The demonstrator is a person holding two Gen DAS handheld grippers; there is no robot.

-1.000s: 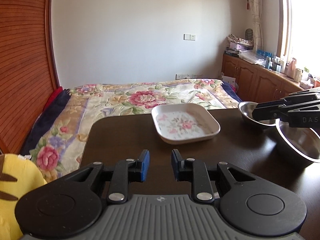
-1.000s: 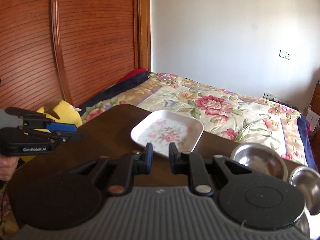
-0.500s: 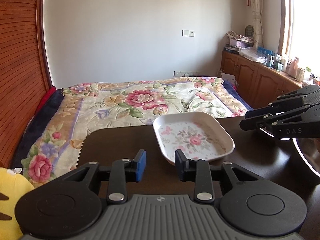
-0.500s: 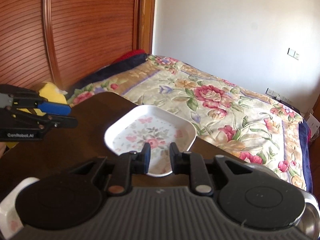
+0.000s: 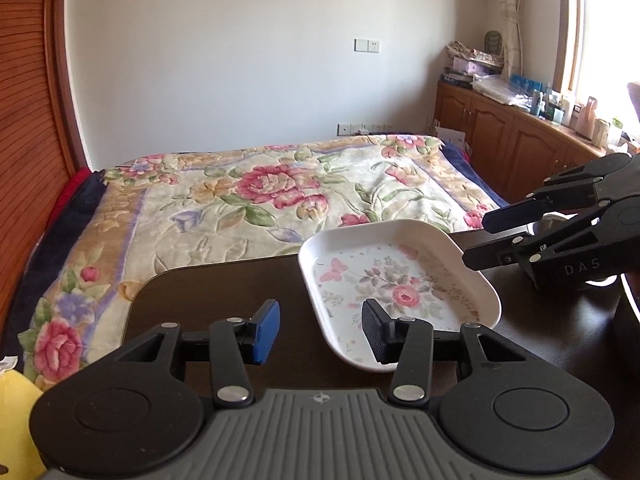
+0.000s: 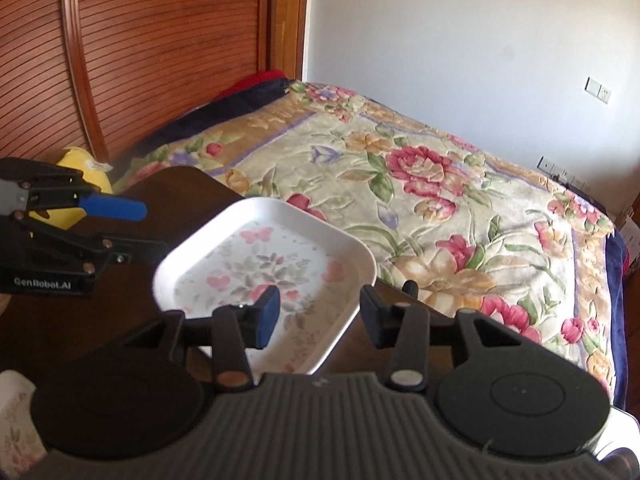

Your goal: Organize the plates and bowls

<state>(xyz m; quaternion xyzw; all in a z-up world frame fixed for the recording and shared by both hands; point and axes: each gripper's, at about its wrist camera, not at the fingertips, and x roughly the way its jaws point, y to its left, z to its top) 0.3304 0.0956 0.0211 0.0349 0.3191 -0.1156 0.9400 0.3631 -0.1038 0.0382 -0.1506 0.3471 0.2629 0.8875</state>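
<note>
A white square plate (image 5: pixel 396 284) with rounded corners and pink painted flowers sits on the smooth dark bench (image 5: pixel 224 300), near the edge by the bed (image 5: pixel 256 200) with its bumpy flowered blanket. The left claw (image 5: pixel 318 334) has its fingers wide apart, with one ribbed black pad over the plate's near rim. The right claw (image 6: pixel 318 316) is spread wide too, around the plate's corner, maybe not touching it.
</note>
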